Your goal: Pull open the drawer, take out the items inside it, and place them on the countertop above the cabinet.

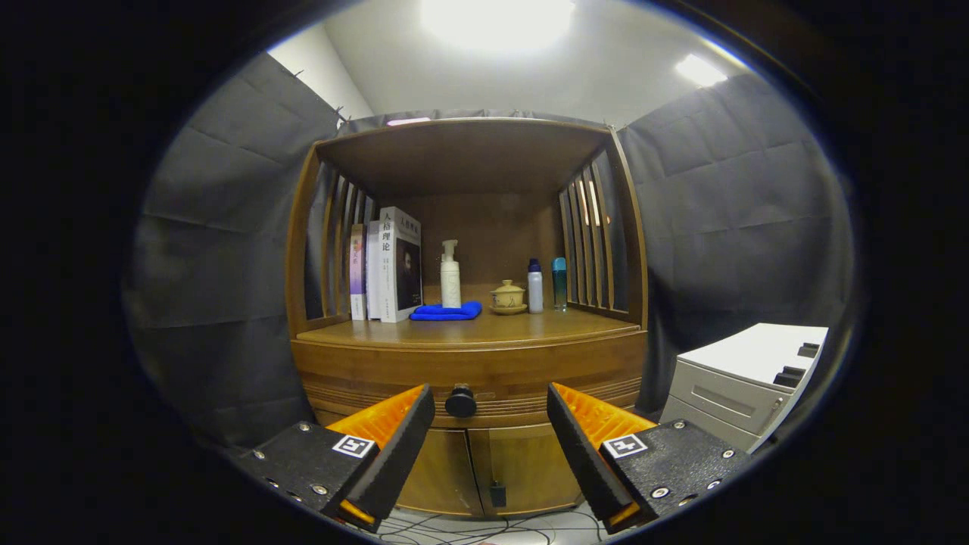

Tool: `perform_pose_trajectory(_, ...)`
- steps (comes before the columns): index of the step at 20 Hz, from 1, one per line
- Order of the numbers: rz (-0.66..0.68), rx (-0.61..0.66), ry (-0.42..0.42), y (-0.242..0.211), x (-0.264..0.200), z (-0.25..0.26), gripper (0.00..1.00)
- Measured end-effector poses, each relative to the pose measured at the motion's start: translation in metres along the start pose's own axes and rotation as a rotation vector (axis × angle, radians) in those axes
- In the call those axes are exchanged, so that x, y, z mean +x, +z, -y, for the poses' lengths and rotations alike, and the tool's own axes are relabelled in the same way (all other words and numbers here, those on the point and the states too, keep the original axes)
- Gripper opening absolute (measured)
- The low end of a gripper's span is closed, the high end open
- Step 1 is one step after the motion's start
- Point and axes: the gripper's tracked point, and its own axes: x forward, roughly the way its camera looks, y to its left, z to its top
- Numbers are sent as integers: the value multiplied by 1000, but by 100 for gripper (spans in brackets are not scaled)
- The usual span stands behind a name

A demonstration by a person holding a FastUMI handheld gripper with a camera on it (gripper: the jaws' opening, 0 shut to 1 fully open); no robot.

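The gripper (490,409) at the lower centre of the frame has its fingers spread wide apart, holding nothing. Between them, beyond the tips, sits the round black knob (460,401) of the closed brown wooden drawer (492,378). Above, mid-frame, the wooden countertop (522,327) carries upright books (390,265), a folded blue cloth (447,311) and a white pump bottle (450,275)

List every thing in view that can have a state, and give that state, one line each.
gripper: fingers open, drawer knob ahead between them, not touched
drawer: shut
drawer knob: free
cabinet doors: shut
books: upright on the countertop
blue cloth: folded, lying flat
pump bottle: upright
lidded cup: lid on, on a saucer
two small bottles: upright, capped
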Motion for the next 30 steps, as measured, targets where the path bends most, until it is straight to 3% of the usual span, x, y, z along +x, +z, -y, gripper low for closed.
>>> perform_pose_trajectory(6,-76,53,18,-27,42,-9,94)
perform_pose_trajectory(22,-239,-34,128,-91,114,-50,95)
perform_pose_trajectory(30,-242,13,95,-92,125,-47,68)
